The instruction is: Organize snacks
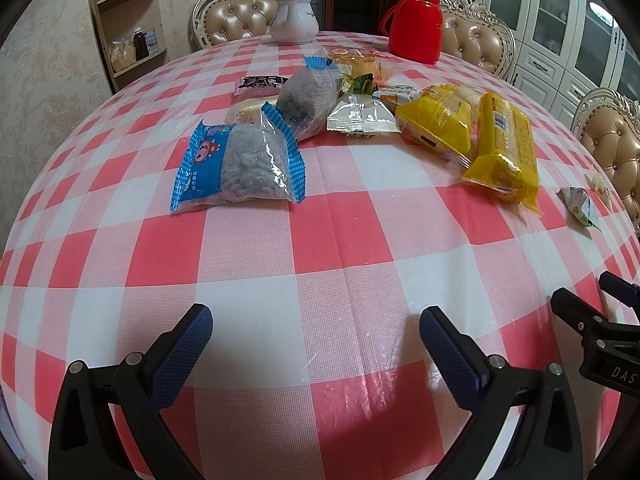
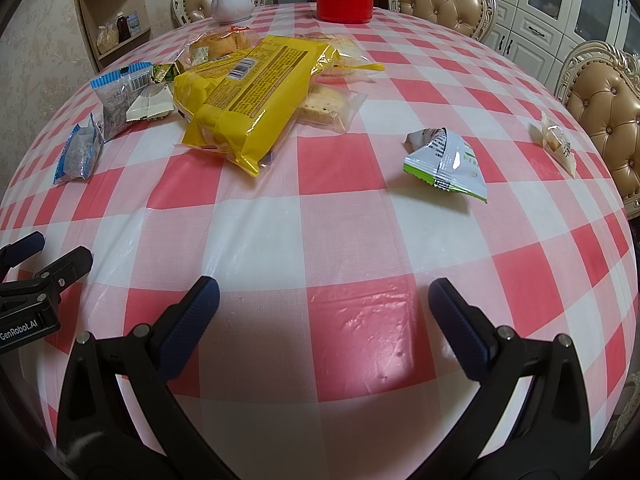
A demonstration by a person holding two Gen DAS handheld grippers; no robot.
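Left claw (image 1: 316, 336) is hovering low over the checked tablecloth (image 1: 332, 236), fingers spread wide, gripping nothing. Right claw (image 2: 324, 304) is doing likewise, wide apart and empty; its tips are showing at the left claw's right side.

Snacks are lying ahead of both claws, none touching either. Ahead and slightly left of the left claw, a blue packet (image 1: 236, 164) is resting flat. A second blue-topped packet (image 1: 308, 100) is leaning beyond it. Ahead and right of the left claw, the yellow packets (image 1: 500, 144) are overlapping each other, a white packet (image 1: 362, 118) just beside them.

Ahead and right of the right claw, a green-and-white packet (image 2: 444, 160) is lying alone, well apart from the pile. A small pale packet (image 2: 554, 144) is sitting further right, near the table edge.

A white teapot (image 1: 294, 20) and red flask (image 1: 416, 24) are standing at the far side.
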